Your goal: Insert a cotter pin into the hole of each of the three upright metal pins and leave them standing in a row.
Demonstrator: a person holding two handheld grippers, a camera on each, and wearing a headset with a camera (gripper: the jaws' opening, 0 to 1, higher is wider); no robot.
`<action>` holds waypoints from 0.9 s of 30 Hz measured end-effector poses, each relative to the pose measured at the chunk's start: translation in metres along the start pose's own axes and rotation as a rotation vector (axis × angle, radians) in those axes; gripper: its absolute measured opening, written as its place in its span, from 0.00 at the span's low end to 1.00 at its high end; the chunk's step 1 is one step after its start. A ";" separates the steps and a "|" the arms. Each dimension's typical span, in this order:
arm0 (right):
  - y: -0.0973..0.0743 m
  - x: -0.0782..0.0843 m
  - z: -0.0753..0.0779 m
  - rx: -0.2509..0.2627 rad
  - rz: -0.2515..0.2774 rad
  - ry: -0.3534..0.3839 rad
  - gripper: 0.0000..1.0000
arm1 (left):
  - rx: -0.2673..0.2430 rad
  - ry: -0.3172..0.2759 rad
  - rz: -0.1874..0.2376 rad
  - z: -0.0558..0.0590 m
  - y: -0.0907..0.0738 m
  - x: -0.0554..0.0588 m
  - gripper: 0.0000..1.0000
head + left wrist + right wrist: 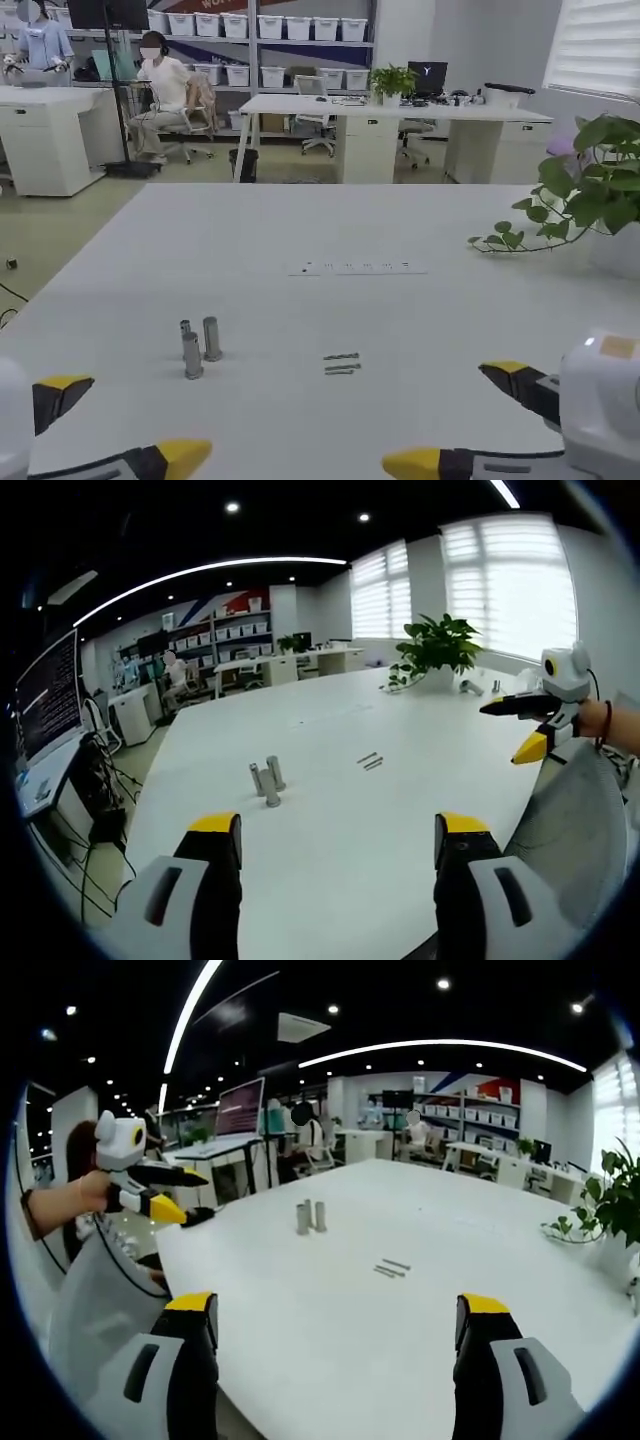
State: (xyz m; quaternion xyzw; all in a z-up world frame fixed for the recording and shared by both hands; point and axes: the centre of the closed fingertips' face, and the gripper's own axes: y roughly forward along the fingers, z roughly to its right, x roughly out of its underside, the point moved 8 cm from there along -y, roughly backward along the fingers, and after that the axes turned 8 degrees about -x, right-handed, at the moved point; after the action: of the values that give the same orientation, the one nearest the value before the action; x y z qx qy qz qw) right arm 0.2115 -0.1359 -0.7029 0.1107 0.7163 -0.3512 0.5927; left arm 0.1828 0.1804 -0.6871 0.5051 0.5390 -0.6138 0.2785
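In the head view, three short grey cylindrical metal pins [211, 338] stand upright in a tight cluster on the broad white bench [300, 230], two at the back and one at the front, close together and not in a line. To their right and well apart lie the thin silvery cotter pins [341, 362], flat on the bench and side by side; two thin strokes can be counted, and whether a third lies among them is too small to tell. Two grippers reach in from the bottom edge: the left gripper [125, 420] and the right gripper [458, 417], each with two yellow-tipped black jaws spread wide and nothing between them. One leafy green potted plant [590, 180] stands at the bench's right edge. In the left gripper view, its own two jaws rise spread wide with bare bench between them; the three pins stand ahead to the left, the cotter pins lie further right, and the right gripper hangs over the bench's far right side, jaws parted. In the right gripper view, its two jaws are likewise wide apart and hold nothing; the three pins stand ahead near the middle, the cotter pins lie nearer and to the right, and the left gripper shows at the left, jaws parted.
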 end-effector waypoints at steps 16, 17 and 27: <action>0.007 0.000 0.001 -0.016 0.003 0.025 0.99 | -0.023 -0.033 -0.004 -0.017 0.010 0.000 0.77; 0.007 -0.001 0.001 -0.016 0.003 0.025 0.99 | -0.024 -0.033 -0.004 -0.019 0.011 0.000 0.76; 0.011 -0.005 0.005 -0.012 0.016 0.036 0.94 | -0.059 -0.068 0.011 -0.050 0.031 -0.005 0.61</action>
State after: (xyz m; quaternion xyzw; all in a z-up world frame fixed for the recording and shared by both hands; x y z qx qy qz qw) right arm 0.2226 -0.1302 -0.7028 0.1189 0.7281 -0.3401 0.5831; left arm 0.2279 0.2185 -0.6901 0.4786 0.5444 -0.6128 0.3148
